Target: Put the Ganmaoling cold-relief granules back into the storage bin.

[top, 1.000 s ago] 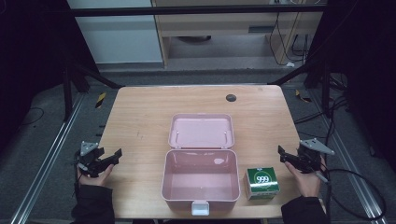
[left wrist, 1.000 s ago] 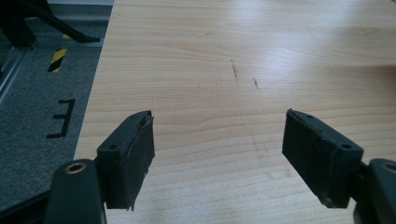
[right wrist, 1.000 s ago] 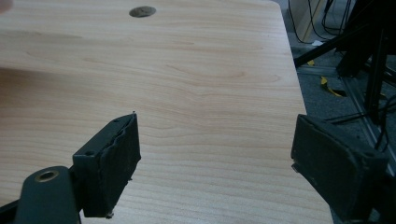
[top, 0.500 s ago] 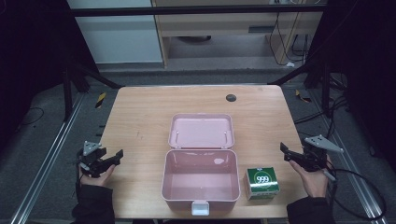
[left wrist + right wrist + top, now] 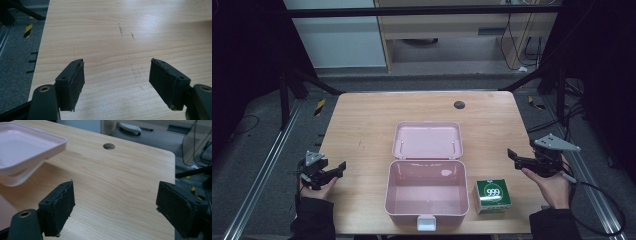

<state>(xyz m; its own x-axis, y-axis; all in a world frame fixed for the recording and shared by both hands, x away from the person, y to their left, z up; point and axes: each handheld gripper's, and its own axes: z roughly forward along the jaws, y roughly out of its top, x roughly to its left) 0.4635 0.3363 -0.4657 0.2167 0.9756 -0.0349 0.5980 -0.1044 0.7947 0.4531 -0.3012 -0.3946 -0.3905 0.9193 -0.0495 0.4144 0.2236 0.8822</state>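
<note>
My left tongs (image 5: 332, 170) hang wide and empty at the table (image 5: 362, 125) edge; the open pink box (image 5: 427, 192) sits centre, the green 999 carton (image 5: 493, 196) just beside its right wall. My right tongs (image 5: 515, 157), empty, jaws just opening, now sit higher than before. I'd descend squarely over the carton.

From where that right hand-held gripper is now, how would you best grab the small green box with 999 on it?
Grip the small green cardboard box across its two upright side faces, coming straight down from above. It sits flat and square on the wooden table, top exposed, and there seems only a slim gap to the open pink plastic case, so one jaw must slip in there carefully.
</note>
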